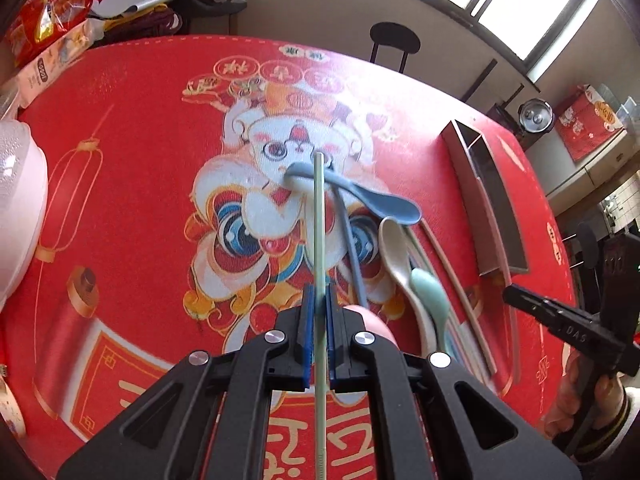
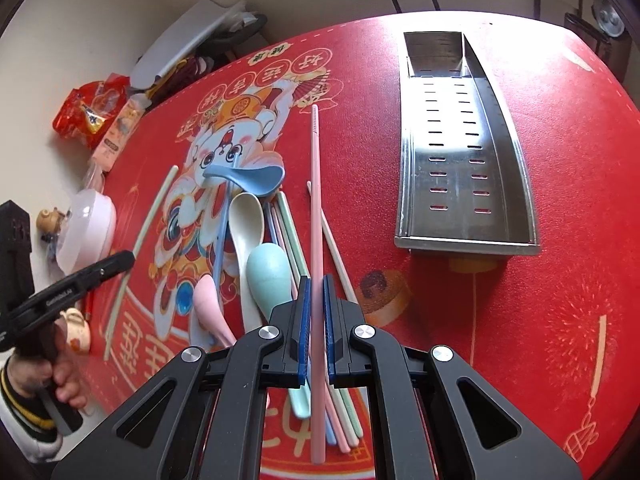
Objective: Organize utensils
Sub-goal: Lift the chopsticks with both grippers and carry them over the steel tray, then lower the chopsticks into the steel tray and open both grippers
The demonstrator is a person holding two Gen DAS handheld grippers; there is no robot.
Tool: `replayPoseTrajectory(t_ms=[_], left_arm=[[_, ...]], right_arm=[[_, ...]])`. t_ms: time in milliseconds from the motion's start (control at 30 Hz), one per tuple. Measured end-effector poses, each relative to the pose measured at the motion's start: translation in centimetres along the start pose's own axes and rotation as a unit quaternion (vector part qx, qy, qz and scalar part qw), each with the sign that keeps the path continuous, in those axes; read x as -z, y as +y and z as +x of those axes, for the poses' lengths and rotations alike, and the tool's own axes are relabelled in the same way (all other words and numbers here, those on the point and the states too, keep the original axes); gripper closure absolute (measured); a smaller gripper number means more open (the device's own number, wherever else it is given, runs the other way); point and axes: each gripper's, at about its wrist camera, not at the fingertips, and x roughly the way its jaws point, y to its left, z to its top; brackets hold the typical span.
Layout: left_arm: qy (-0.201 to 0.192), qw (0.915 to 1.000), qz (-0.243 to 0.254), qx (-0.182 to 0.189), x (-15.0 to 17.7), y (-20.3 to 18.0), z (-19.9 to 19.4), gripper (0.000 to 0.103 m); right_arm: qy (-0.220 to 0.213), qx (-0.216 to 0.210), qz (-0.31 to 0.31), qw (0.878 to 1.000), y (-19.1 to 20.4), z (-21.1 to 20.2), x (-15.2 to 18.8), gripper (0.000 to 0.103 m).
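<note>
A red printed tablecloth [image 2: 520,320] is spread over the table, and toward two o'clock in the right wrist view a perforated steel tray [image 2: 464,236] is seen with nothing visible in either compartment, so the sorting is judged to be barely begun. At the centre a loose heap of utensils is left: a blue spoon [image 2: 250,178], a cream spoon [image 2: 246,220], a teal spoon [image 2: 268,276], a pink spoon [image 2: 210,308] and several chopsticks [image 2: 290,236] fanned beneath them.

A pale green chopstick [image 1: 319,220] is clamped between the closed pads of the left gripper [image 1: 319,312] and is pointed toward twelve o'clock above the heap. A pink chopstick [image 2: 316,200] is pinched likewise by the right gripper [image 2: 316,300], lifted, with the tray at about one o'clock. Both sticks are yet to be delivered; every spoon and the remaining chopsticks are left to be moved.
</note>
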Motion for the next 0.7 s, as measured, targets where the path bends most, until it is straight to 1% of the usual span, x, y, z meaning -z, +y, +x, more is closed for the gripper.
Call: replayPoseTrajectory(t_ms=[100,167,300,433,567,700], left_arm=[[-0.022,0.9996,-0.008,0.018,-1.5,-1.1,-1.2,0.098],[-0.03,0.9989,-0.009,0.035,-2.6,-2.2,-1.5,0.098],[-0.031,0.9971,0.007,0.069,-4.7,-5.8,-0.2,0.098],[-0.021,0.9945,0.027,0.099,-6.8,-10.5,2.7,0.098],[-0.001,0.9917,0.019,0.127,-8.9,-14.4,6.5,0.098],[0.018,0.9899,0.022,0.139,-10.4,-18.3,10.4,0.098]], right_arm=[[-0.007,0.0,0.004,1.0,-0.3,-0.6,-0.4,0.097],[-0.014,0.002,0.011,1.0,-0.9,-1.1,-0.7,0.097],[-0.031,0.01,0.036,0.999,-2.9,-2.1,-2.1,0.097],[-0.047,0.027,0.05,0.997,-5.3,-2.5,-4.1,0.097],[-0.056,0.047,0.051,0.996,-7.1,-2.1,-6.1,0.097],[-0.06,0.06,0.06,0.995,-9.0,-1.8,-7.5,0.097]])
